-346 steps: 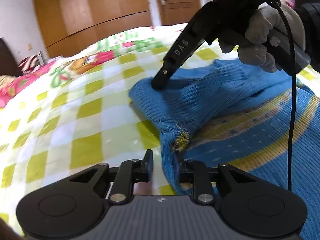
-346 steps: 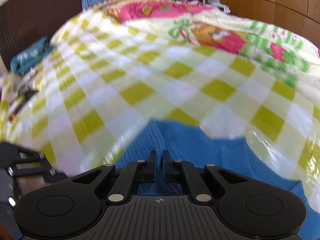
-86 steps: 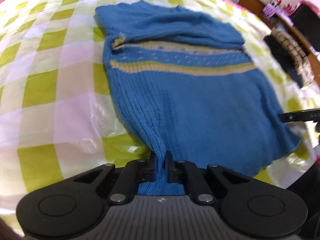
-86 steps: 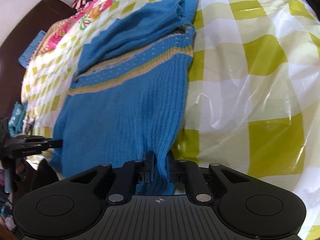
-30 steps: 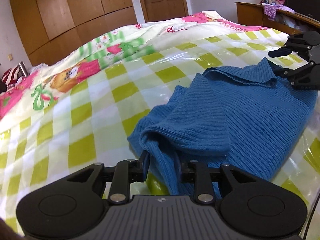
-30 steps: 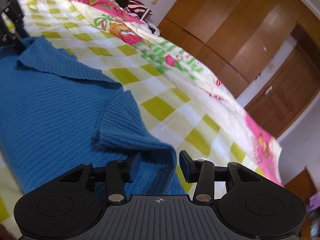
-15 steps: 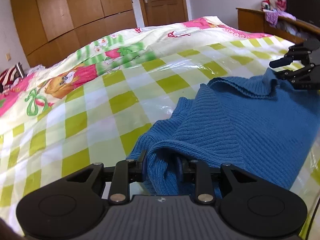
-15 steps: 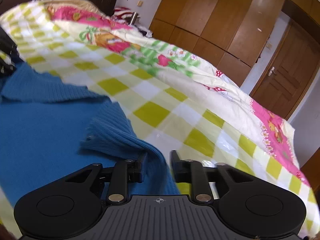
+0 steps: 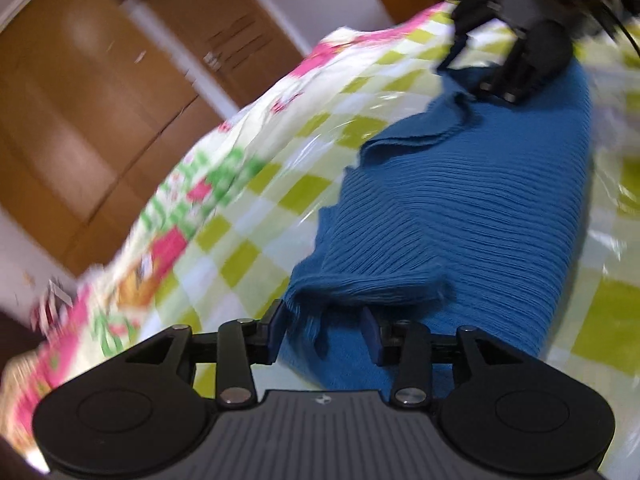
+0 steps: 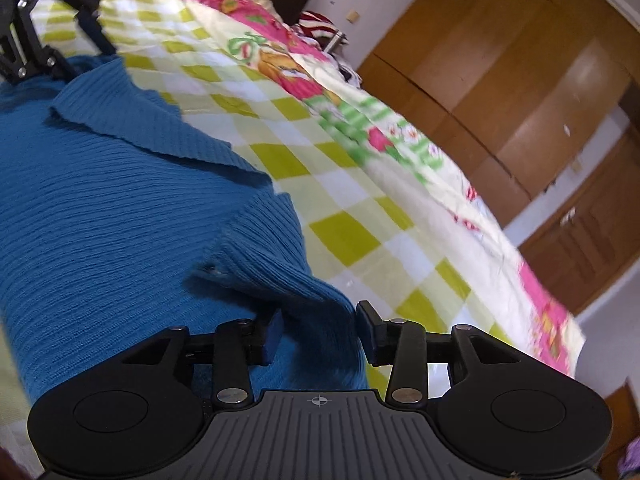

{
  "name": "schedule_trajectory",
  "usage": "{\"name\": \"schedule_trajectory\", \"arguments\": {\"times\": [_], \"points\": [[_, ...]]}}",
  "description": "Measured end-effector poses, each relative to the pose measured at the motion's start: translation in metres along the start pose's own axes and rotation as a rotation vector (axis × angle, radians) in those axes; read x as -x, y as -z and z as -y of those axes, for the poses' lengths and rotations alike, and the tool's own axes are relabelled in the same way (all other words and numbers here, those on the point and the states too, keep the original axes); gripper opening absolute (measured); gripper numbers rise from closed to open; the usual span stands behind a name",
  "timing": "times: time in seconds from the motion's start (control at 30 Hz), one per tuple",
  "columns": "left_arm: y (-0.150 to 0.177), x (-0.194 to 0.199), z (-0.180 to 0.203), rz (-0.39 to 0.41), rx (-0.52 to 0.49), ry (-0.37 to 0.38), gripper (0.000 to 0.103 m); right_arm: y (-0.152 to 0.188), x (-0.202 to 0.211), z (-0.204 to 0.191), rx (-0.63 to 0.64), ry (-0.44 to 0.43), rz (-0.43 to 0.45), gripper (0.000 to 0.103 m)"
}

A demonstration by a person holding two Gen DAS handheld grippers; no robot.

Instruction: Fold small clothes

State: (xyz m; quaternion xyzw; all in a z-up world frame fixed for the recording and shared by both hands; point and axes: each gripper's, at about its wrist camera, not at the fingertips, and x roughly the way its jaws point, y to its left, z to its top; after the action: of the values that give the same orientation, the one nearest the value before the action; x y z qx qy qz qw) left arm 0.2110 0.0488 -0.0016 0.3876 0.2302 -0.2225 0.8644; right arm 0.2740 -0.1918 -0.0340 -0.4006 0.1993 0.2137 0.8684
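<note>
Sweater, blue ribbed knit, lies folded on bed w/ green-white check cover under clear plastic. In left wrist view it runs from 6 o'clock up toward 1 o'clock; a doubled-over edge sits right at the near end.

Left gripper: jaws spread wide, one either side of a bunched fold of the knit, fabric between them but not pinched. Blue pads visible on both fingers.

Right gripper: also spread, a ridge of sweater rising between the fingers, no squeeze on it. In right wrist view the garment fills 7 to 11 o'clock; ribbed collar/hem flap lies at approx 10 o'clock.

Each gripper shows in the other's view: right one at 1 o'clock on far end of knit, left one at 10 o'clock. Both views motion-blurred.

Wooden wardrobe at 2 o'clock behind bed; floral pink-green quilt along far side.
</note>
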Motion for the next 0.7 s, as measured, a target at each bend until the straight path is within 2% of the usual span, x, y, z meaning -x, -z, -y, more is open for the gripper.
{"name": "schedule_trajectory", "arguments": {"times": [0.1,0.2,0.33,0.43,0.53,0.63,0.67,0.7], "points": [[0.002,0.003,0.004,-0.008,-0.079,-0.018,0.056,-0.003,0.002,0.0,0.024,0.005,0.011,0.043],[0.004,0.009,0.004,-0.003,-0.104,-0.036,0.056,-0.002,0.006,0.0,0.044,0.012,0.03,0.044],[0.0,0.019,0.014,0.027,-0.189,0.0,0.057,-0.003,0.013,-0.006,0.083,0.017,0.041,0.044],[-0.001,0.008,0.026,0.02,-0.262,0.006,0.057,-0.002,0.018,-0.012,0.123,0.022,0.057,0.048],[-0.002,-0.005,0.035,0.021,-0.291,0.013,0.057,-0.006,0.015,-0.015,0.139,0.01,0.059,0.05],[-0.007,-0.012,0.034,0.015,-0.261,-0.003,0.056,-0.01,0.009,-0.019,0.176,-0.007,0.07,0.045],[-0.009,-0.012,0.03,0.012,-0.233,-0.001,0.05,-0.012,0.005,-0.02,0.184,-0.014,0.07,0.045],[-0.011,-0.012,0.027,0.006,-0.205,0.006,0.038,-0.015,0.002,-0.02,0.19,-0.018,0.069,0.043]]}}
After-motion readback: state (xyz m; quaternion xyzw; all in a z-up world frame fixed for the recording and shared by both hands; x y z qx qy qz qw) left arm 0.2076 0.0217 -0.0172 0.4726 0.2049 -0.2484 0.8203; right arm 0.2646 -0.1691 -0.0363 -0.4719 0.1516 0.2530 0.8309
